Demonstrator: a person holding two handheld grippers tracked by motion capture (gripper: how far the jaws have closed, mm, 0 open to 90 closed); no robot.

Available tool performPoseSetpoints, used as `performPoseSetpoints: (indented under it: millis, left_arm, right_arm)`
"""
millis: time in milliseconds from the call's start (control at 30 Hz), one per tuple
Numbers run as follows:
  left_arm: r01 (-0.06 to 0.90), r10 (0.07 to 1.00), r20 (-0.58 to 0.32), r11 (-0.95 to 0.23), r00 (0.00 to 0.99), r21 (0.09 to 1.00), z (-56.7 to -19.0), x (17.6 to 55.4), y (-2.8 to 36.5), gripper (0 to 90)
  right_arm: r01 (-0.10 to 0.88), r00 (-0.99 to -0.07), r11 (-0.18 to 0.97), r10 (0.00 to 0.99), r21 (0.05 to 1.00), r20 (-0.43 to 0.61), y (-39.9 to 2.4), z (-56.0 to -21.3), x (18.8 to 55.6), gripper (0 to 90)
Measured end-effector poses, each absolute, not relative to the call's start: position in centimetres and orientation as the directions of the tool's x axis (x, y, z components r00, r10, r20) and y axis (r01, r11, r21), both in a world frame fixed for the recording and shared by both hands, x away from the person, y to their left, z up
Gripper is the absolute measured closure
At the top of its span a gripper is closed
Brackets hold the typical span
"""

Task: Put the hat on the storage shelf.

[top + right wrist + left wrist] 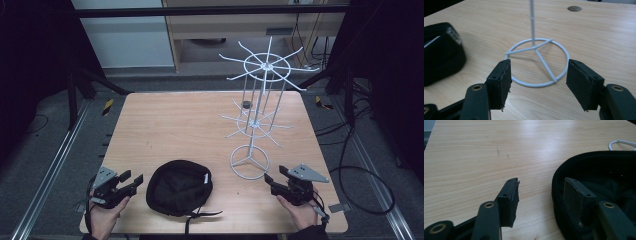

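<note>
A black cap (179, 187) lies with its opening up near the table's front edge, its strap trailing toward me. My left gripper (132, 179) rests just left of it, jaws open and empty. In the left gripper view that gripper (542, 181) points at the cap's (599, 170) rim, bare wood between the jaws. A white wire display stand (257, 120) with hook arms rises at the right. My right gripper (275, 175) stands open beside its ring base (249, 162). In the right gripper view the gripper (540, 63) faces the ring base (534, 85), holding nothing.
A small dark round object (246, 104) lies on the wooden table (175, 125) behind the stand, also far off (574, 8) in the right gripper view. The cap (441, 50) sits left of the right gripper. Cables run along the floor at the right.
</note>
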State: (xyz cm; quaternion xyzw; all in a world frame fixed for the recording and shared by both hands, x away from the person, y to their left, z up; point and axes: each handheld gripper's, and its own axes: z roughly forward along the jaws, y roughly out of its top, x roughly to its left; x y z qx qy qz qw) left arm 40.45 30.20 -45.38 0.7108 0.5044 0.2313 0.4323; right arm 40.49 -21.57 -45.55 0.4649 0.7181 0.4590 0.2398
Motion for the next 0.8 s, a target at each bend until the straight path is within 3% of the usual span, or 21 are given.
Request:
performPoseSetpoints:
  millis: [800]
  left_arm:
    - [0.578, 0.902, -0.095, -0.186, 0.421, 0.795, -46.0, 40.3, 28.6, 51.1]
  right_arm:
    - [0.396, -0.648, 0.253, 0.758, 0.883, 0.074, -11.9, -43.5, 41.4, 44.6]
